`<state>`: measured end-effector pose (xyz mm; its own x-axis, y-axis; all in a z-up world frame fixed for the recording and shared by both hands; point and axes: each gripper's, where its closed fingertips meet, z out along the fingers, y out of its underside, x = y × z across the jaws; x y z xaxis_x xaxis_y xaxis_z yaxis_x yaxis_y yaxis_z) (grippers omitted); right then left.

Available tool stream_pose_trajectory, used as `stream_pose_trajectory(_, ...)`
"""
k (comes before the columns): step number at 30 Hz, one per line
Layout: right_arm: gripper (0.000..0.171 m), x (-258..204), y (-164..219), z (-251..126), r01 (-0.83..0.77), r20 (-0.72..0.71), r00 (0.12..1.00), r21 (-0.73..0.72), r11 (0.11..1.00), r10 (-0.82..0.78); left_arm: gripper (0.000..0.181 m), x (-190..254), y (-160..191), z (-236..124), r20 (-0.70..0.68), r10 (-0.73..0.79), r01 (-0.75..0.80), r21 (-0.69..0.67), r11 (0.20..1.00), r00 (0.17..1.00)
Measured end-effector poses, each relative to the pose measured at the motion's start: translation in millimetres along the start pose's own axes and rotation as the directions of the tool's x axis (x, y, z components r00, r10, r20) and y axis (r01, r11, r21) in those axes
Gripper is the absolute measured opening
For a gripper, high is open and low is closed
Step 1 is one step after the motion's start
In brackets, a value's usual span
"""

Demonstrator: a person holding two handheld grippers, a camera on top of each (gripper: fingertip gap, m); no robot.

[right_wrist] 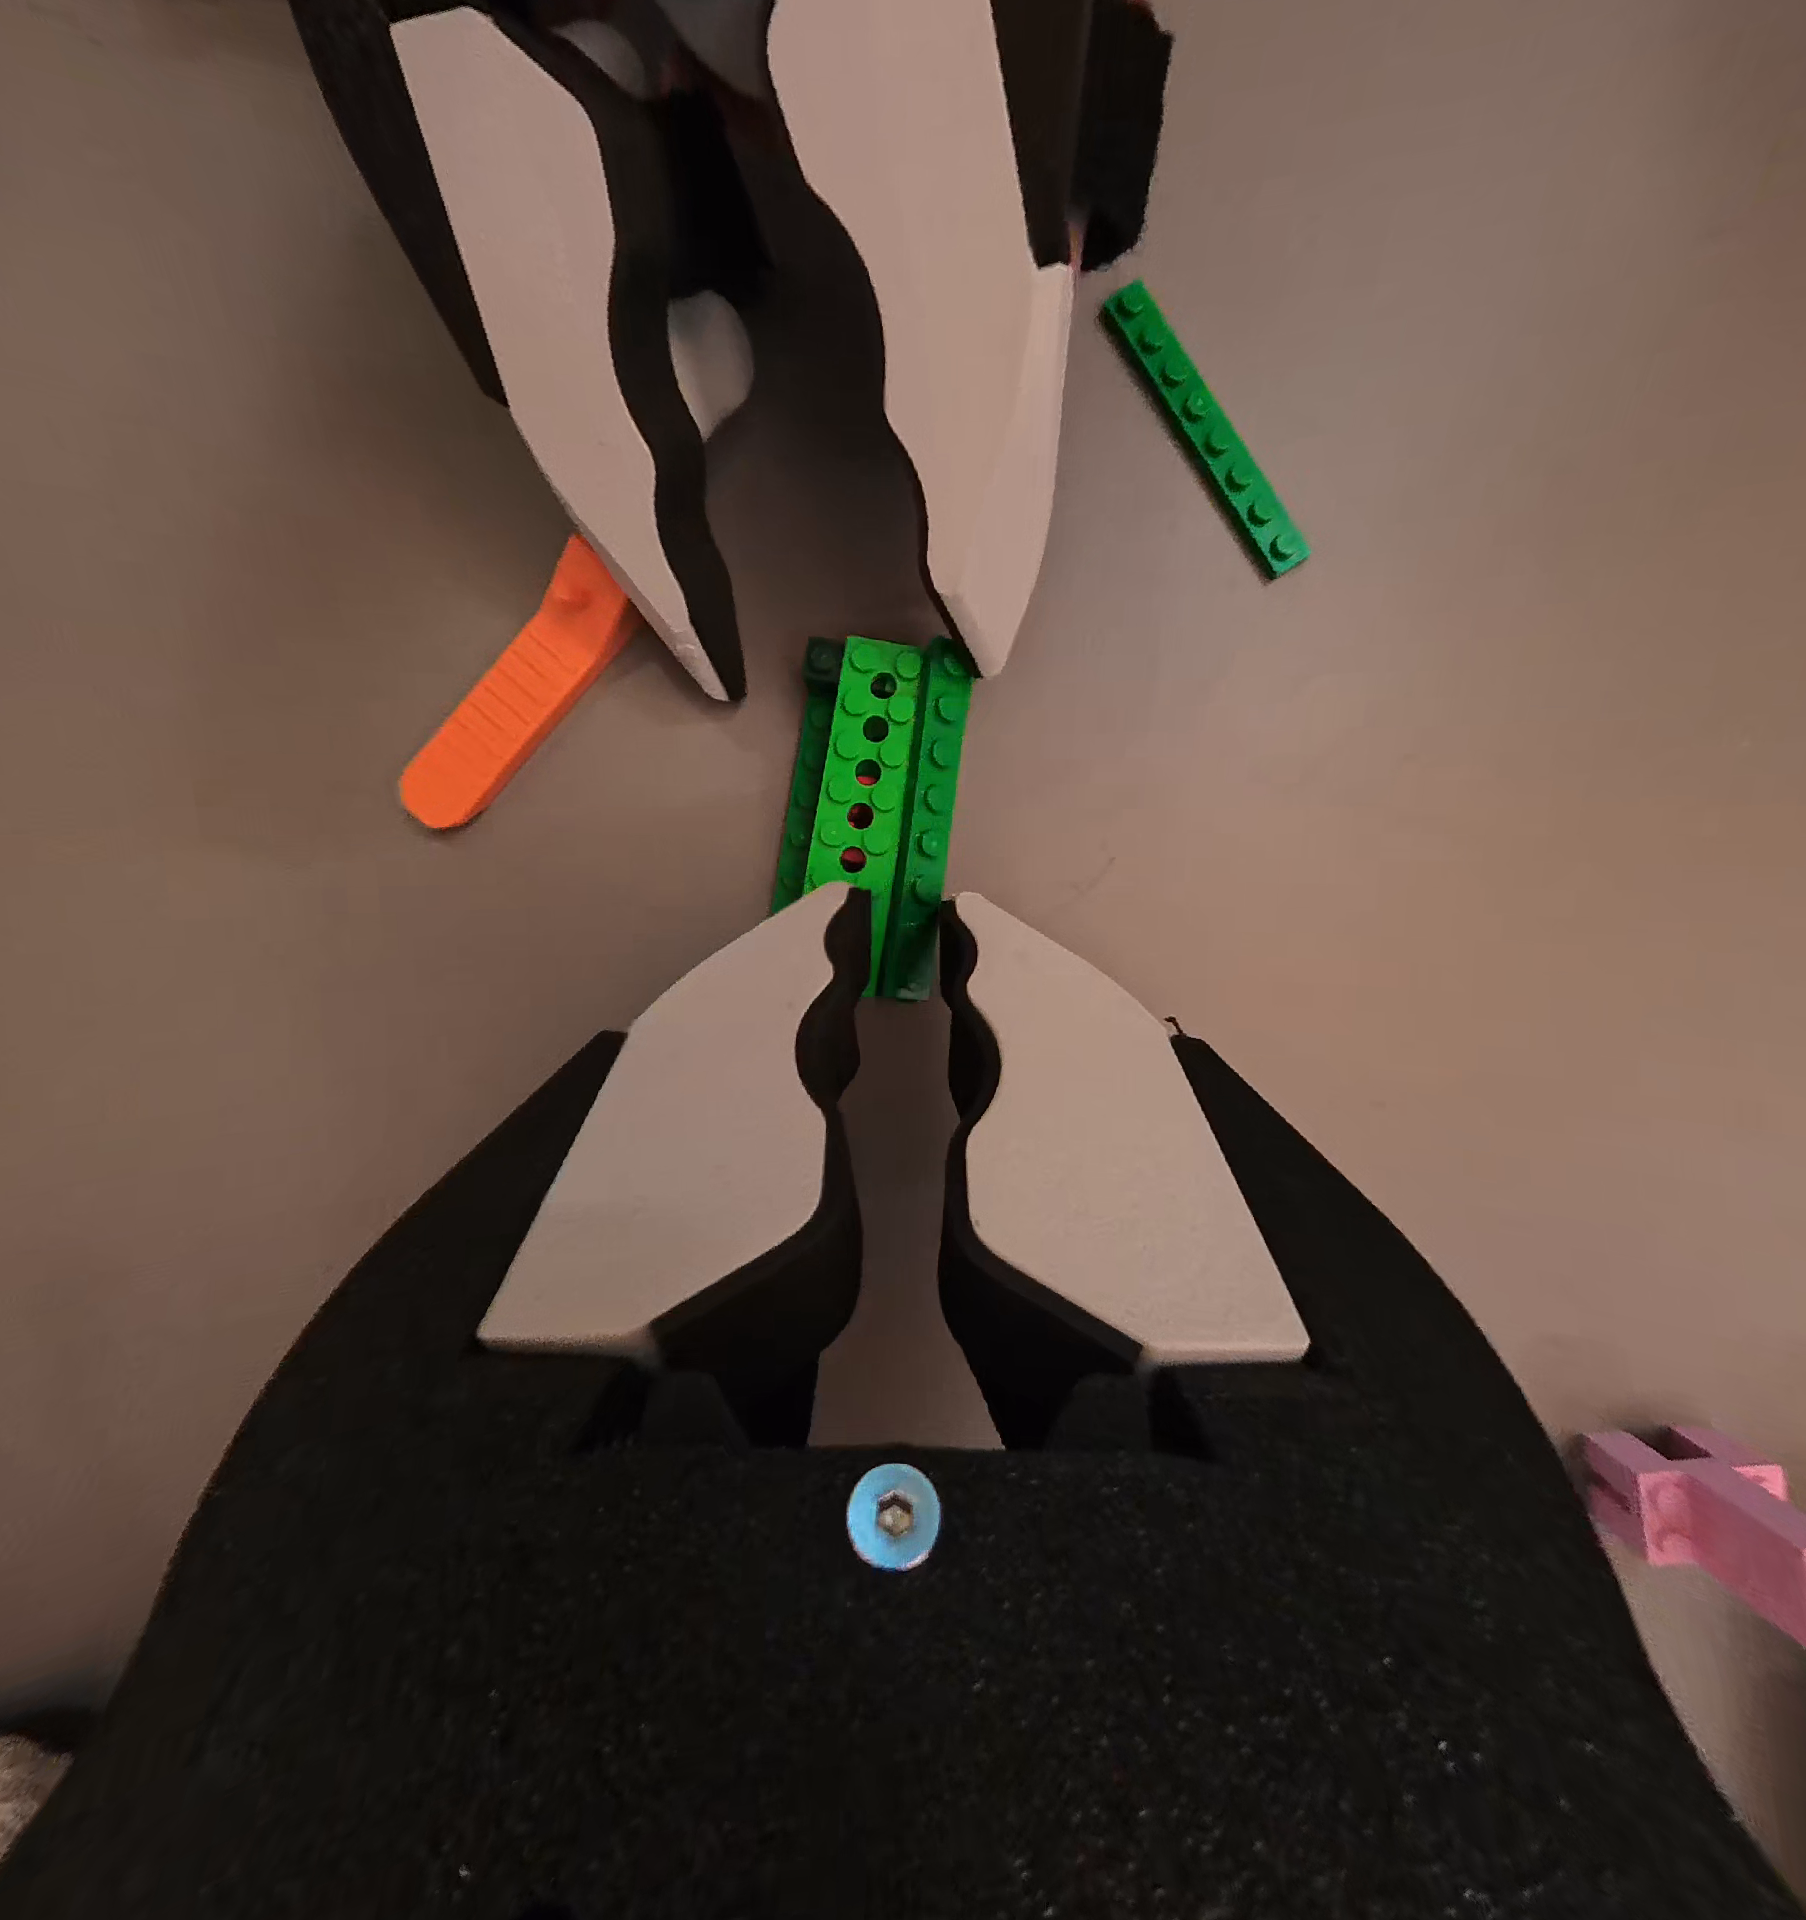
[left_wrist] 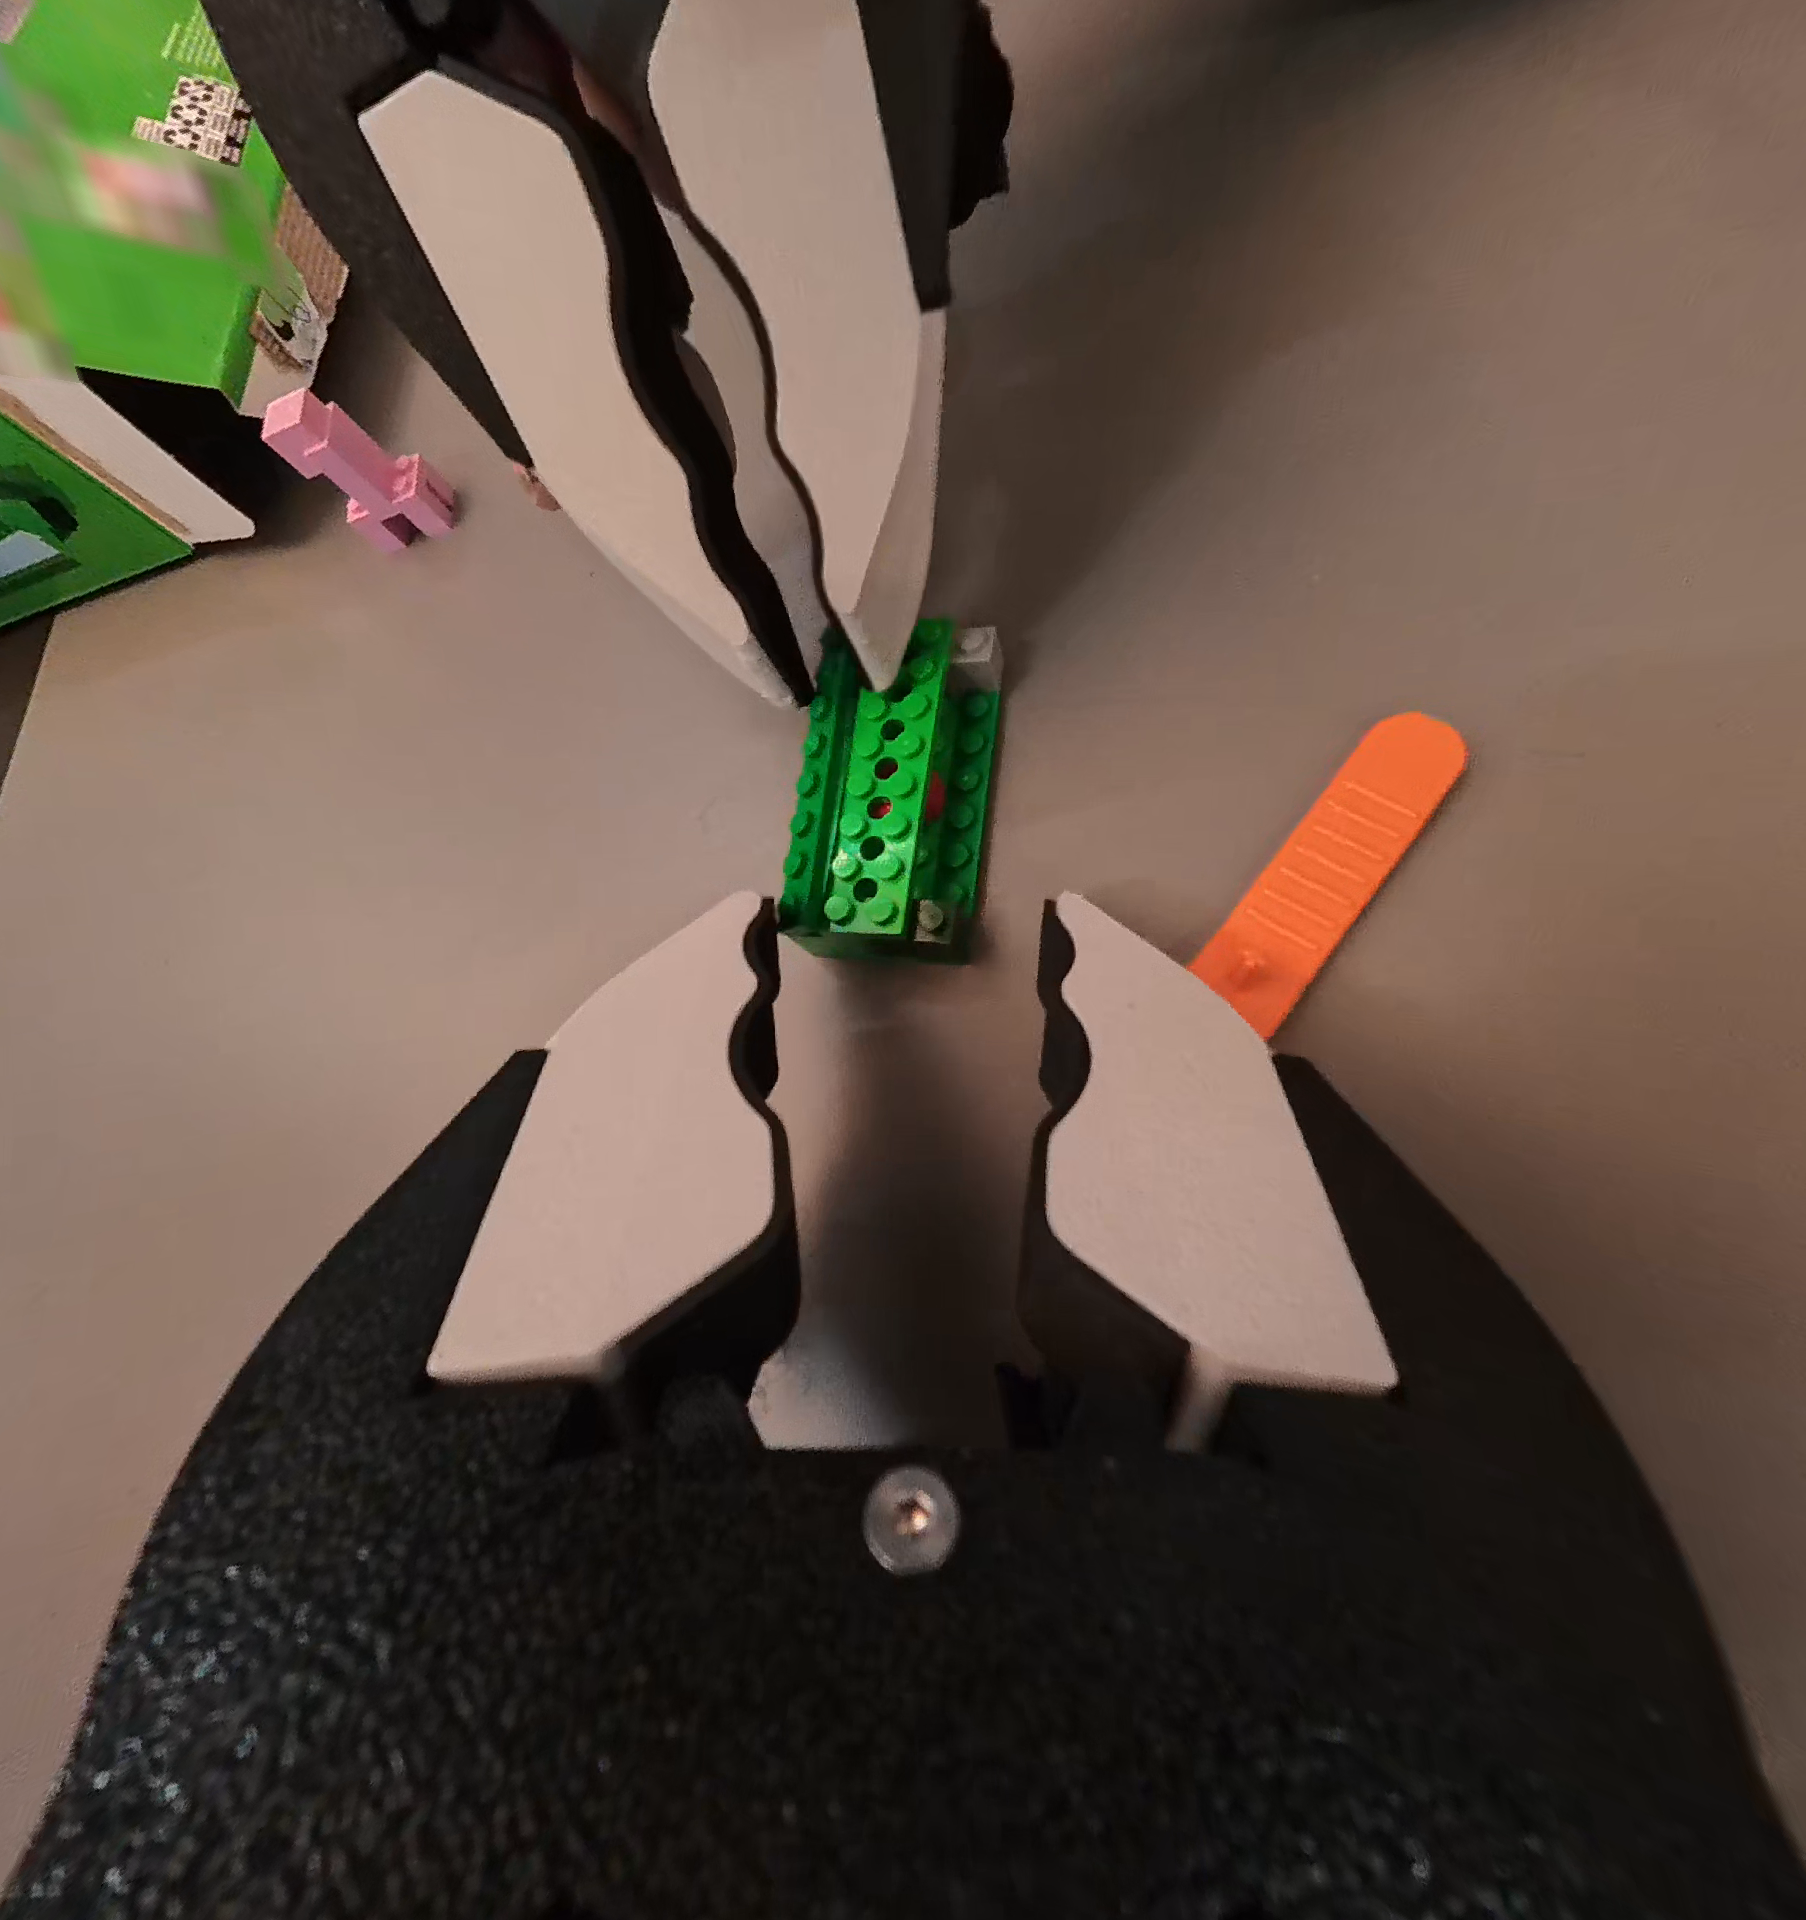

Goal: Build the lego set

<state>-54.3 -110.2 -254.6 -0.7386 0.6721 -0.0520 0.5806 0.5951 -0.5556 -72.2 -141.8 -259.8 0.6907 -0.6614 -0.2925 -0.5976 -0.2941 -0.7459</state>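
Note:
A green lego assembly [left_wrist: 894,800] lies on the grey table: stacked studded plates with a row of holes and small white pieces at two corners. It also shows in the right wrist view [right_wrist: 878,790]. My right gripper [right_wrist: 901,906] is shut on one long edge of the assembly at its near end; in the left wrist view it [left_wrist: 842,675] comes down from the top. My left gripper [left_wrist: 909,920] is open, its fingertips just short of the assembly's near end. In the right wrist view it [right_wrist: 857,670] straddles the far end, one fingertip [right_wrist: 987,634] at the corner.
An orange brick separator [left_wrist: 1330,873] lies beside the assembly, also seen in the right wrist view [right_wrist: 514,707]. A loose long green plate [right_wrist: 1205,431] lies apart. A pink lego figure [left_wrist: 359,468] and green boxes [left_wrist: 130,270] stand at the left. About 4 cm separates my left fingertips from my right. The left tips stand about 4 cm off the orange brick separator [left_wrist: 1330,873]. It turns up in the right wrist view [right_wrist: 510,697] as well.

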Motion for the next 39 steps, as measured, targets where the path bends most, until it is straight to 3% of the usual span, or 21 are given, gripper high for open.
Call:
stream_pose_trajectory(17,0.019,-6,3,-10,0.055,0.016,0.998,0.013,0.998,-0.055,0.048,-4,-3,-6,0.011,0.003,-0.003,0.017,1.000,1.000)
stream_pose_trajectory(23,0.046,-1,3,-28,0.042,-0.083,0.996,0.132,0.990,-0.031,0.052,-7,-7,-13,0.015,-0.061,0.061,0.050,0.997,0.998)
stream_pose_trajectory(28,0.063,-7,10,-10,0.015,-0.169,0.985,0.234,0.972,0.025,0.056,-11,-6,-13,0.056,-0.100,0.096,0.068,0.993,0.993)
stream_pose_trajectory(34,0.060,-6,11,0,-0.011,-0.232,0.970,0.286,0.958,0.080,0.056,-7,-10,-24,0.130,-0.170,0.157,0.103,0.982,0.977)
stream_pose_trajectory(39,0.057,-10,13,1,-0.022,-0.200,0.977,0.272,0.962,0.078,0.056,-1,-15,-31,0.223,-0.223,0.197,0.133,0.971,0.949)
